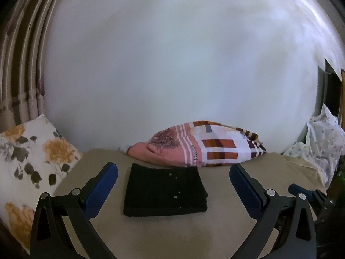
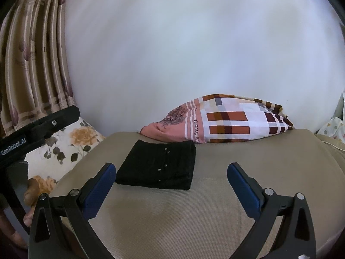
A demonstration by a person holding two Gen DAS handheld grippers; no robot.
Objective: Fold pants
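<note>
The black pants [image 1: 165,191] lie folded into a compact rectangle on the beige bed surface [image 1: 172,233], with small silver studs showing on top. My left gripper [image 1: 173,169] is open, its blue-padded fingers standing on either side of the bundle without touching it. In the right wrist view the folded pants [image 2: 159,165] sit ahead and to the left. My right gripper [image 2: 171,168] is open and holds nothing; its left finger's tip is just short of the bundle's near corner.
A pink and plaid pillow [image 1: 200,145] lies behind the pants against the white wall. A floral pillow [image 1: 32,157] leans at the left by striped curtains [image 2: 36,60]. Pale patterned bedding [image 1: 319,142] is heaped at the right. A person's hand [image 2: 32,196] holds the left gripper's handle.
</note>
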